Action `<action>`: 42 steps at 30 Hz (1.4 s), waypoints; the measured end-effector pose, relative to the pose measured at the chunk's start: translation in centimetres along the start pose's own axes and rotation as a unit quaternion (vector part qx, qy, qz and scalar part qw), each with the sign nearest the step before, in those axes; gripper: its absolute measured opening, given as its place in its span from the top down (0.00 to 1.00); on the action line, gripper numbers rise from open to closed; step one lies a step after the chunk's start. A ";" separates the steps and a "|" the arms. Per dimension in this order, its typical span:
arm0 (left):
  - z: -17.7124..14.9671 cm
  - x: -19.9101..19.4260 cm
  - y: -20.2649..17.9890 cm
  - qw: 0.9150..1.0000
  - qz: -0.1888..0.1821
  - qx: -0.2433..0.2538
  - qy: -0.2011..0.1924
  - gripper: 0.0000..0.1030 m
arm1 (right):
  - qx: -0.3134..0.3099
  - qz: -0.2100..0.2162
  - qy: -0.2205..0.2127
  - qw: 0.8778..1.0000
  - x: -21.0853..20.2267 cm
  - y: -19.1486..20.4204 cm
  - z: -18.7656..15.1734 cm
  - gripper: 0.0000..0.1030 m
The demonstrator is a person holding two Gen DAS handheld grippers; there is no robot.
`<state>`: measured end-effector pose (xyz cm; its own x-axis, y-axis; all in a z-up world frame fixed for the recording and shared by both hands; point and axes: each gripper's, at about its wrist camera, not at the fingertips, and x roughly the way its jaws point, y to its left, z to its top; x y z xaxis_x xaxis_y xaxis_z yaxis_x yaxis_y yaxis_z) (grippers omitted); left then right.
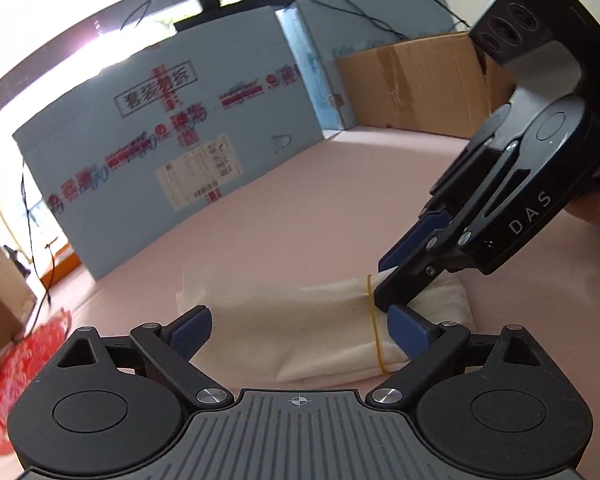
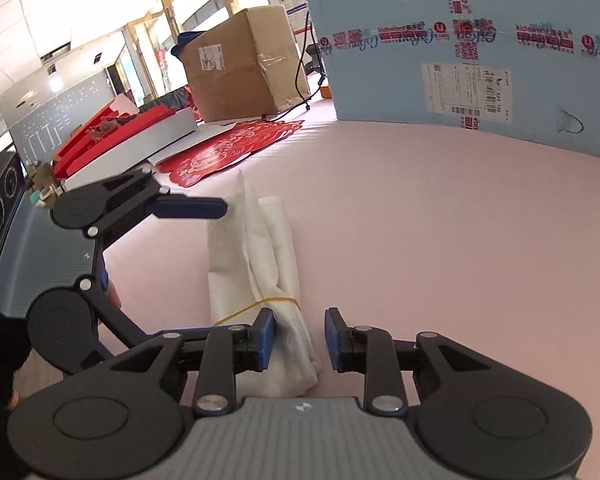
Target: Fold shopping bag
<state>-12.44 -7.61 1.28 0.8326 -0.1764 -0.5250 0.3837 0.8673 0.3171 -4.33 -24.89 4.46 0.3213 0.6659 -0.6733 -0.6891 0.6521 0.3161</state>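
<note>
A white shopping bag (image 1: 276, 316) (image 2: 260, 240) lies folded into a long bundle on the pink table (image 1: 340, 208), with a yellow rubber band (image 1: 374, 320) (image 2: 276, 300) around one end. My left gripper (image 1: 300, 334) (image 2: 220, 270) is wide open, one blue pad on each side of the bundle, touching nothing. My right gripper (image 2: 300, 338) (image 1: 380, 282) points down at the banded end. Its jaws stand a little apart with that end between them. The left pad lies against the cloth; the right pad is clear of it.
A large blue carton (image 1: 180, 140) (image 2: 460, 60) stands behind the bag. A brown cardboard box (image 1: 412, 88) sits to its right, another brown box (image 2: 236, 68) further off. Red paper cut-outs (image 1: 20, 360) (image 2: 228, 152) lie at the table's left edge. A hand (image 1: 596, 208) holds the right gripper.
</note>
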 end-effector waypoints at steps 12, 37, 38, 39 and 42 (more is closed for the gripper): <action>-2.2 0.8 2.0 0.975 0.198 0.094 0.021 0.05 | -0.011 -0.013 -0.017 1.000 0.3 0.2 -0.6 0.72; 0.3 4.6 6.5 0.999 0.004 -0.043 -0.018 0.03 | -0.124 -0.029 -0.024 0.992 0.1 3.1 -1.3 0.84; 0.1 4.8 7.3 0.998 0.001 -0.062 -0.016 0.03 | -0.129 -0.029 -0.024 0.991 0.0 3.2 -1.4 0.84; -0.1 4.9 8.0 0.997 -0.002 -0.079 -0.014 0.03 | -0.133 -0.031 -0.024 0.990 0.0 3.3 -1.4 0.84; -0.7 4.2 8.5 0.997 -0.026 -0.071 -0.011 0.03 | -0.127 -0.026 -0.023 0.991 -0.1 3.1 -1.3 0.83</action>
<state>-6.00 -0.63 1.21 0.8225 -0.2320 -0.5194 0.3677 0.9135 0.1741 -7.35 -23.43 4.59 0.3851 0.6537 -0.6515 -0.8106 0.5771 0.0999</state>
